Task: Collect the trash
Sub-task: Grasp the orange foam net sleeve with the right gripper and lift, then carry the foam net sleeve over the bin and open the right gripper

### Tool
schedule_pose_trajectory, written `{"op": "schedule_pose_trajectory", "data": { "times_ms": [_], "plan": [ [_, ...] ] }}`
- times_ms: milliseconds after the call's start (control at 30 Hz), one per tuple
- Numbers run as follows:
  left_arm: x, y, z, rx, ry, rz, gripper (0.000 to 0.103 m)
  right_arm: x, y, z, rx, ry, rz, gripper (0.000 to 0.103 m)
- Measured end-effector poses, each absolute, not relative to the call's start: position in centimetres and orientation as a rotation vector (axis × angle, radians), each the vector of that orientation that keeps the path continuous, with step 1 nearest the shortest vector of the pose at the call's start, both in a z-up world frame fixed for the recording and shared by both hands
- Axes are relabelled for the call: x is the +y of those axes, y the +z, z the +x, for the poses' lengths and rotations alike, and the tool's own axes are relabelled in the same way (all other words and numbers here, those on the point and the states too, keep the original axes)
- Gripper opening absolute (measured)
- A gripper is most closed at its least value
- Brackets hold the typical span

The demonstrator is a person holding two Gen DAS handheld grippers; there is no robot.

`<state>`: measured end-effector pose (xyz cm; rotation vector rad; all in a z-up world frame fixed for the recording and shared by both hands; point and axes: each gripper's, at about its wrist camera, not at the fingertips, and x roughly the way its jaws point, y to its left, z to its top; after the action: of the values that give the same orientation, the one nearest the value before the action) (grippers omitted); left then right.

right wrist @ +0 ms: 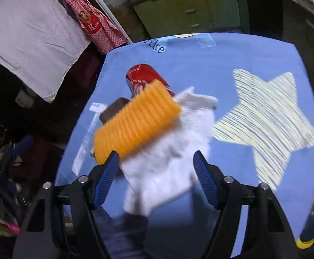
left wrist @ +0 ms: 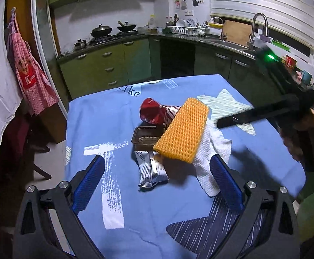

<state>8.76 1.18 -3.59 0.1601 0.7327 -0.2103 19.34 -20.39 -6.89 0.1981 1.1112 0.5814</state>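
Both the left gripper point(left wrist: 157, 185) and the right gripper point(right wrist: 155, 177) hang spread and empty over the trash pile; the white paper towel point(right wrist: 167, 151) lies nearest between the right jaws, so pinch it alone, low, clear of the yellow foam net point(left wrist: 181, 129). Beyond it lie the silver wrapper point(left wrist: 151, 172), brown tray point(left wrist: 145, 139) and crushed red can point(left wrist: 157, 113) on the blue tablecloth point(left wrist: 96, 129), with green kitchen cabinets point(left wrist: 105, 64) farthest off.

My left claw point(left wrist: 157, 185) wore blue ribbed pads on black arms, and so did my right claw point(right wrist: 157, 177). The cloth point(left wrist: 105, 116) over the table was light blue, printed with a pale, streaked star point(right wrist: 265, 125), white brushed marks and dark lettering. On it lay a red can point(left wrist: 154, 112) with white script, an orange-yellow foam net point(left wrist: 182, 129) with a knobbly lattice, a white dimpled paper towel point(left wrist: 208, 157), a dark brown tray point(left wrist: 144, 138) and a silvery wrapper point(left wrist: 150, 172) with dark print. A red-and-white checked apron point(left wrist: 31, 79) hung beside green cabinets point(left wrist: 105, 64).
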Motion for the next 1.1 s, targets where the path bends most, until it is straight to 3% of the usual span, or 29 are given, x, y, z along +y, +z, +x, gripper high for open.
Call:
{"op": "schedule_pose_trajectory", "data": {
  "times_ms": [467, 533, 767, 1100],
  "plan": [
    [0.0, -4.9, 9.1, 0.766, -0.242, 0.169, 0.096, -20.3, -8.4, 24.3, 1.215, 0.556, 0.363, 0.055],
    [0.0, -5.0, 9.2, 0.769, -0.245, 0.173, 0.097, -20.1, -8.4, 24.5, 1.218, 0.569, 0.375, 0.05],
    [-0.3, -5.3, 9.2, 0.78, -0.25, 0.184, 0.097, -19.5, -7.1, 24.2, 1.173, 0.583, 0.336, 0.015],
    [-0.8, -5.6, 9.2, 0.787, -0.255, 0.199, 0.097, -20.9, -2.8, 22.0, 1.052, 0.592, 0.273, 0.012]
  ]
}}
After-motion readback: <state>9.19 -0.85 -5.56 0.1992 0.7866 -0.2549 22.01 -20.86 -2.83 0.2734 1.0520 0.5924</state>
